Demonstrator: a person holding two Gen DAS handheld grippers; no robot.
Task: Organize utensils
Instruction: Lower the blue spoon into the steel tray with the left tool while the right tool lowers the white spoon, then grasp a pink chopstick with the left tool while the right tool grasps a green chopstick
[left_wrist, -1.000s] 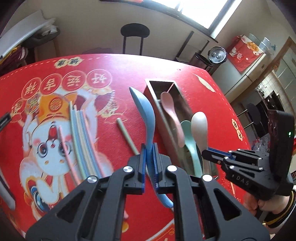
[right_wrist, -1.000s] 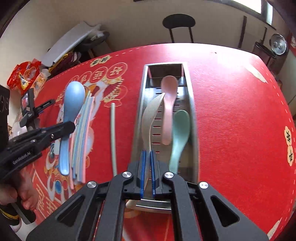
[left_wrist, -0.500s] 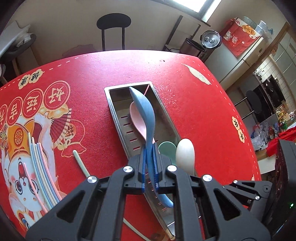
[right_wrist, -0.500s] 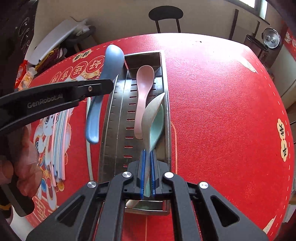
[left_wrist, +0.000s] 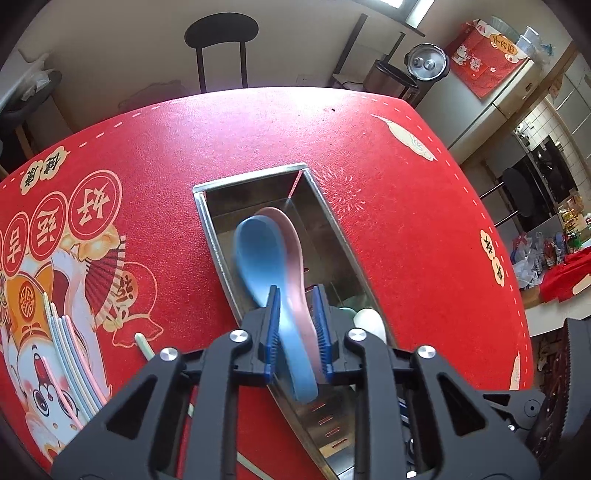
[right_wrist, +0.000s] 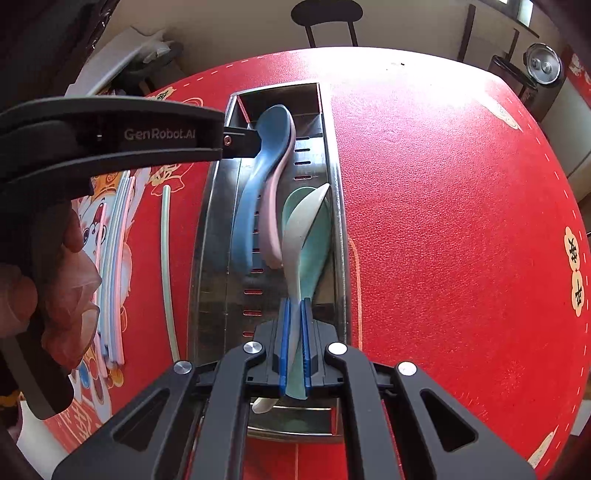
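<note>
**Spoons going into the steel tray**

Spoons are gathering in the long metal tray (right_wrist: 334, 206), which is lying at the middle of both frames on the red printed tablecloth (left_wrist: 406, 229).

The left wrist view is showing the left gripper (left_wrist: 297, 328) with its fingers parted, the blue spoon (left_wrist: 262, 258) blurred between them and lying over the pink spoon (left_wrist: 293, 258) in the tray. Whether either pad is touching the blue spoon cannot be told.

Only the right wrist view is showing the right gripper (right_wrist: 294, 347) clamping the white spoon (right_wrist: 299, 236) at its handle, the bowl tilting above the green spoon (right_wrist: 314, 240) along the tray's right side. It is also showing the left gripper from the side at upper left, beside the blue spoon's bowl.

Chopsticks (right_wrist: 114, 236) are lying on the cloth at the left, outside the tray.
</note>
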